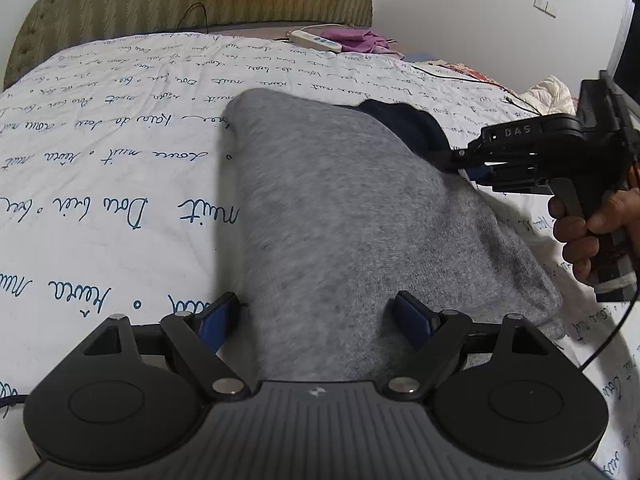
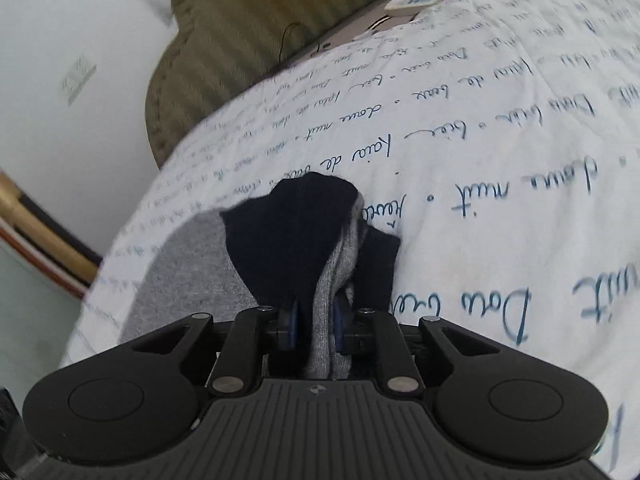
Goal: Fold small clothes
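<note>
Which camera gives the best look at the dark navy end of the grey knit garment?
The right wrist view: the dark navy end fills the centre, bunched with grey fabric between the right hand-held gripper pads. The left wrist view shows only a small dark patch behind the grey knit garment, beside that gripper's tip.

The left gripper has its jaws spread wide, the blue pads standing well apart to either side of the grey cloth between them. The right gripper has its jaws drawn in tight, pinching a bunched fold of the cloth between its blue pads. From the left wrist view, the right hand wraps its fingers round the gripper's handle.
</note>
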